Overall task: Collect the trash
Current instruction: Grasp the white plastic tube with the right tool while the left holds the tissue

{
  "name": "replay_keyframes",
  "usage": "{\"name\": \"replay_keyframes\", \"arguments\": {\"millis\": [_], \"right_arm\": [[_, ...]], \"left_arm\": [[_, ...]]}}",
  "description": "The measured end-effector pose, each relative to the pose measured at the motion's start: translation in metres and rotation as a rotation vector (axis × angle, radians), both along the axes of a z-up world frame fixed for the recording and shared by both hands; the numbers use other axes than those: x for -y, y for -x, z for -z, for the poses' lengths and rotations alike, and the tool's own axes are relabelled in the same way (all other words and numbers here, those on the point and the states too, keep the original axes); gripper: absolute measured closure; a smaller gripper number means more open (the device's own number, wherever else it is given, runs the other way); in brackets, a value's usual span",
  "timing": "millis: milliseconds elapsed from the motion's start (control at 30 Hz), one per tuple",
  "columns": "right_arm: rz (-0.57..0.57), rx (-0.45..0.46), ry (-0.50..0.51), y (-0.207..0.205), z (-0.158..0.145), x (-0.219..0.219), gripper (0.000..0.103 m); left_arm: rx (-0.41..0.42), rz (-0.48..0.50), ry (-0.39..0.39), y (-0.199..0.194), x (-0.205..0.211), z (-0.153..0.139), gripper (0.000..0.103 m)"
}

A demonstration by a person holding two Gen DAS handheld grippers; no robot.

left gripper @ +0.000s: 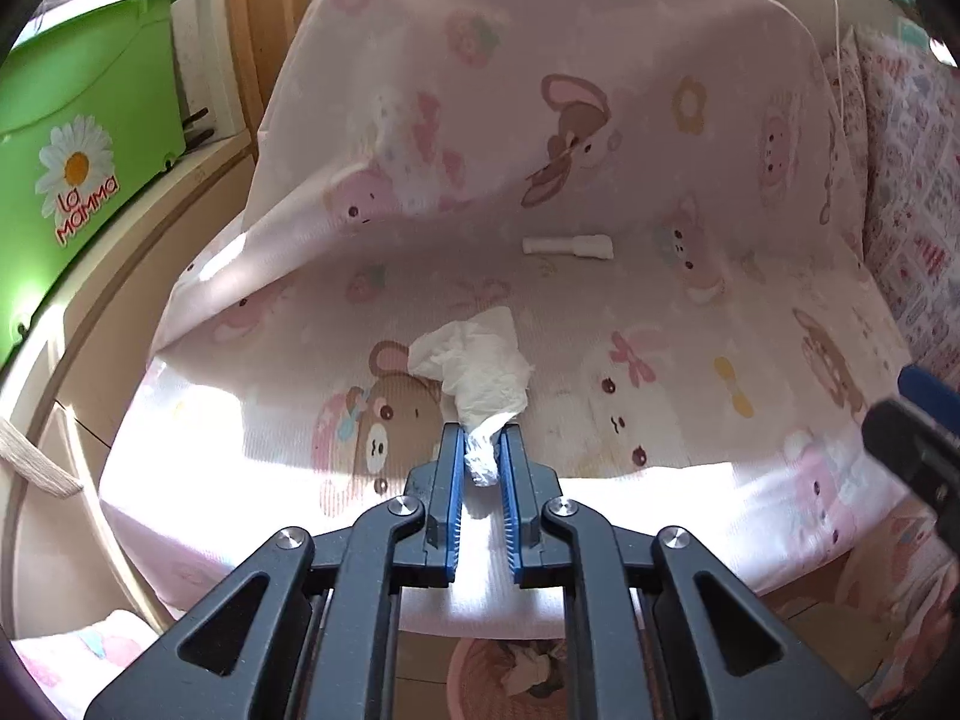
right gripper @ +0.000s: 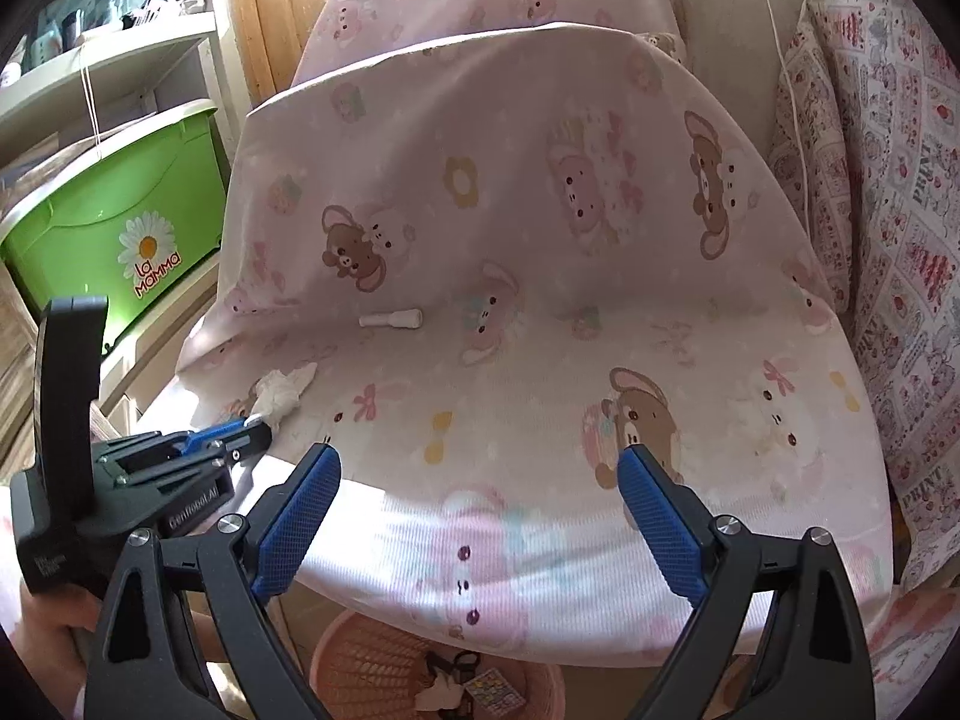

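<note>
A crumpled white tissue (left gripper: 480,360) lies on the seat of a chair covered in pink cartoon-bear cloth (left gripper: 660,372). My left gripper (left gripper: 483,438) is shut on the tissue's near end, low over the seat front. The tissue also shows in the right wrist view (right gripper: 282,390), with the left gripper (right gripper: 258,420) at its near end. A small white tube-shaped piece (left gripper: 567,245) lies further back on the seat; it also shows in the right wrist view (right gripper: 391,318). My right gripper (right gripper: 480,462) is open and empty above the seat's front edge.
A pink mesh basket (right gripper: 360,648) with some trash stands on the floor under the seat front. A green "La Mamma" box (left gripper: 72,138) sits on a shelf at the left. A patterned cloth (right gripper: 888,228) hangs at the right.
</note>
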State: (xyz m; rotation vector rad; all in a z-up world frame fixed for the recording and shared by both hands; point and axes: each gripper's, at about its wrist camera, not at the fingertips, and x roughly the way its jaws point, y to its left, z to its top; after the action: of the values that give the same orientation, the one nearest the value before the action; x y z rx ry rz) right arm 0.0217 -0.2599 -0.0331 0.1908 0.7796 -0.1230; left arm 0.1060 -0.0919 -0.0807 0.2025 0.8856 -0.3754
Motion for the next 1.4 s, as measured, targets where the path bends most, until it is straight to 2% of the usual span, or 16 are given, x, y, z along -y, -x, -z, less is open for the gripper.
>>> {"name": "replay_keyframes", "arguments": {"millis": [33,100,233,267,333,367,433,500,667,800,967,1167,1300,1333,1367,1400], "right_arm": [[0.002,-0.018,-0.016,-0.007,-0.001,0.003,0.008],[-0.013,-0.036,-0.046,-0.020,-0.004,0.006,0.008],[-0.072,-0.048,-0.060,-0.055,-0.011,0.005,0.009],[-0.077,-0.057,-0.051,-0.066,-0.012,0.003,0.012],[-0.109,-0.080,-0.052,-0.089,-0.011,0.001,0.024],[-0.143,-0.098,-0.053,-0.102,-0.008,-0.001,0.034],[-0.186,-0.140,-0.015,-0.123,-0.002,-0.008,0.047],[-0.211,-0.162,0.052,-0.140,0.004,-0.016,0.069],[-0.264,-0.179,0.116,-0.160,0.020,-0.034,0.071],[-0.288,-0.202,0.118,-0.176,0.030,-0.042,0.071],[-0.313,-0.225,0.248,-0.196,0.039,-0.060,0.071],[-0.339,-0.259,0.263,-0.211,0.049,-0.065,0.071],[-0.345,-0.287,0.204,-0.215,0.050,-0.057,0.071],[-0.345,-0.290,0.192,-0.214,0.049,-0.051,0.072],[-0.354,-0.292,0.184,-0.211,0.049,-0.047,0.079],[-0.364,-0.289,0.191,-0.209,0.049,-0.046,0.079]], "left_arm": [[0.014,0.016,-0.036,0.002,0.004,0.000,0.092],[0.022,0.014,-0.059,0.003,0.007,0.000,0.092],[0.020,0.003,-0.036,0.002,0.004,0.001,0.092],[0.016,0.001,-0.025,0.002,0.002,0.002,0.092],[0.007,-0.007,-0.001,0.000,-0.001,0.002,0.092],[0.004,-0.008,0.004,0.000,-0.002,0.002,0.092],[0.004,-0.005,0.005,0.000,-0.002,0.002,0.092],[0.006,-0.008,0.002,0.000,-0.002,0.002,0.092],[0.002,-0.007,0.019,-0.001,-0.005,0.004,0.092],[0.017,0.019,0.019,0.000,-0.006,0.004,0.092],[0.019,0.024,0.032,0.000,-0.011,0.006,0.092],[0.016,0.023,0.023,0.001,-0.010,0.005,0.092],[-0.003,0.026,0.019,-0.003,-0.009,0.003,0.092],[-0.005,0.026,0.022,-0.004,-0.008,0.003,0.092],[-0.004,0.025,0.022,-0.006,-0.008,0.003,0.092],[-0.002,0.025,0.019,-0.006,-0.007,0.003,0.092]]}}
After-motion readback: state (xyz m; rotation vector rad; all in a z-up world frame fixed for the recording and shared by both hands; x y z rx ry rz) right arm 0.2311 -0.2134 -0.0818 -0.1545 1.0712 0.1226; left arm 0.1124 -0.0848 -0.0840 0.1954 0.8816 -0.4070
